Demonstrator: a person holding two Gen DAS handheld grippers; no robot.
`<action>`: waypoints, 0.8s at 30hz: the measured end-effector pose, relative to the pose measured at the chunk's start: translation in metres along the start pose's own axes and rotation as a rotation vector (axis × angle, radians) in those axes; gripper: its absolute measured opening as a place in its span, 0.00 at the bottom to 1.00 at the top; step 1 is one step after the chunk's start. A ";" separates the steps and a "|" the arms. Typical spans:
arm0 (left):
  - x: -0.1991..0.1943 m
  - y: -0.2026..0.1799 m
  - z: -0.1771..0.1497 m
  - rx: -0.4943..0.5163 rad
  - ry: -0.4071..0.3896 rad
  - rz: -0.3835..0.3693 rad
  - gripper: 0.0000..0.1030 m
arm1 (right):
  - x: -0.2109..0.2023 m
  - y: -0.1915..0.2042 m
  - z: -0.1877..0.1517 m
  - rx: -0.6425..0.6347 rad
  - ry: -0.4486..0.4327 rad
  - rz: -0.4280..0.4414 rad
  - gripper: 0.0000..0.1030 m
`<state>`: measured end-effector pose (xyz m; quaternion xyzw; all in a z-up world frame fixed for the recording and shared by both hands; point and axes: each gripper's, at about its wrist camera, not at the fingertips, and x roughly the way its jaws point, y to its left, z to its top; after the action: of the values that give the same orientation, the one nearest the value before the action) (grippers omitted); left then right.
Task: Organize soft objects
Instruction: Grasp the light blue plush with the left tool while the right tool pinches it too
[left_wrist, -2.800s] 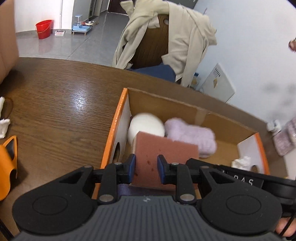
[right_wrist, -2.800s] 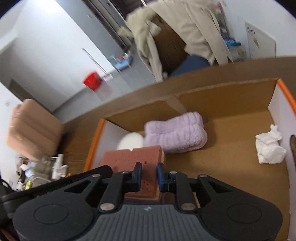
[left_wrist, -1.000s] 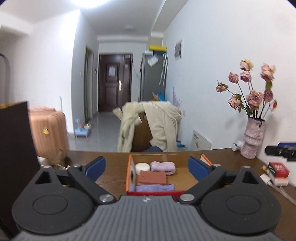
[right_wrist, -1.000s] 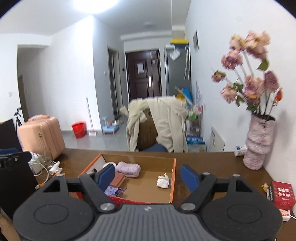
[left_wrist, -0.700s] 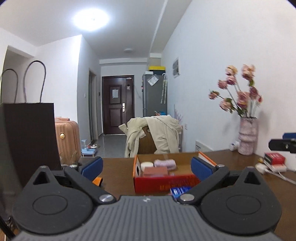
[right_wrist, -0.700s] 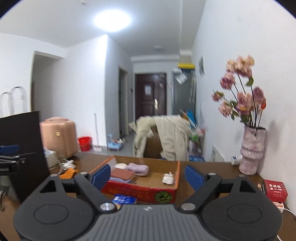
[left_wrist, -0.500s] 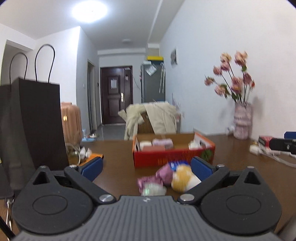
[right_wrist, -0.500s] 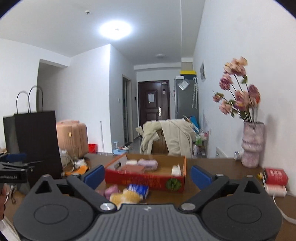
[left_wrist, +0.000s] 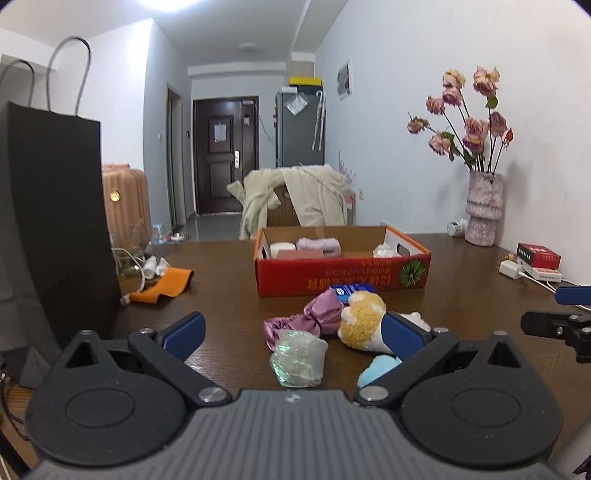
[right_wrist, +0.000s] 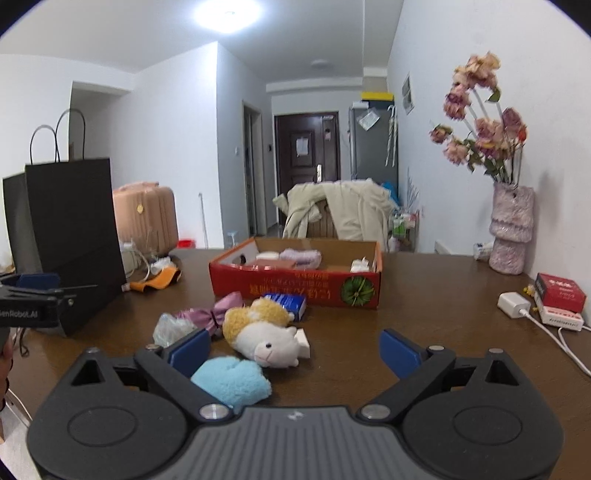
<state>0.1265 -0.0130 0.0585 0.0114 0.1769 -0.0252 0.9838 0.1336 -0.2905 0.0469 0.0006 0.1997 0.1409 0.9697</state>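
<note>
Both held low over wood table (right_wrist: 424, 317), well short of red cardboard box (right_wrist: 295, 286). Left gripper (left_wrist: 293, 332) spread wide, nothing between pads; right gripper (right_wrist: 293, 350) likewise wide open and empty. In front of box, loose pile: plush lamb (right_wrist: 264, 334) lying on its side, blue fluffy piece (right_wrist: 231, 380) nearest right gripper, purple satin scrunchie (left_wrist: 306, 321), crumpled clear plastic bag (left_wrist: 297, 358), blue tissue pack (right_wrist: 286, 302) touching box's front wall. Inside box already: sponge, white puff, lilac towel roll, crumpled tissue. Plush lamb probably light, squashy, non-slippery; best pinched across body mid-section, not the head. Scrunchie likely slick, needs a bunched fold. Bag flimsy, crushes; grab anywhere. None fragile.
</note>
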 end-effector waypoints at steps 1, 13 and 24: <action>0.004 0.000 -0.001 0.000 0.009 -0.004 1.00 | 0.004 -0.001 0.000 0.003 0.007 0.002 0.94; 0.085 -0.010 -0.023 -0.099 0.290 -0.240 0.68 | 0.088 0.000 -0.018 0.103 0.181 0.158 0.66; 0.119 -0.005 -0.036 -0.194 0.391 -0.292 0.35 | 0.140 -0.003 -0.031 0.226 0.286 0.263 0.37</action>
<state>0.2255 -0.0221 -0.0171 -0.1039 0.3652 -0.1473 0.9133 0.2458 -0.2564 -0.0364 0.1154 0.3478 0.2415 0.8986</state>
